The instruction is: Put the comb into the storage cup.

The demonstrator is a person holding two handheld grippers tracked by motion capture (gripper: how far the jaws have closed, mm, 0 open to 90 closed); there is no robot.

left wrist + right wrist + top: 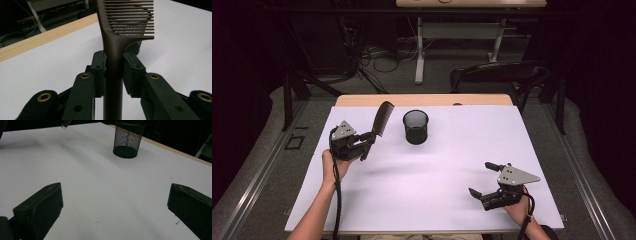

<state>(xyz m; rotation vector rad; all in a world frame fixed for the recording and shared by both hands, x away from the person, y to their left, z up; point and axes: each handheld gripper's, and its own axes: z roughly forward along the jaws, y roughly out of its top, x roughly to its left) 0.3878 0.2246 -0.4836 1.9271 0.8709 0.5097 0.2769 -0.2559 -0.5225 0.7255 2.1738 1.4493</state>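
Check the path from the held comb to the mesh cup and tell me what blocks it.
Nothing visible does. The left gripper holds the comb raised beside the mesh cup, with bare white table between them; the right gripper sits far off.

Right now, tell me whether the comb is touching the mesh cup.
Apart. The high view shows white table between the comb, held up in the left tongs, and the mesh cup.

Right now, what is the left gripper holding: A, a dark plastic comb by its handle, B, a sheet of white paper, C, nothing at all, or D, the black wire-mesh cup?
A: the left gripper has its jaws closed on the handle of the dark plastic comb, teeth pointing away, while the black wire-mesh cup stands apart on the table.
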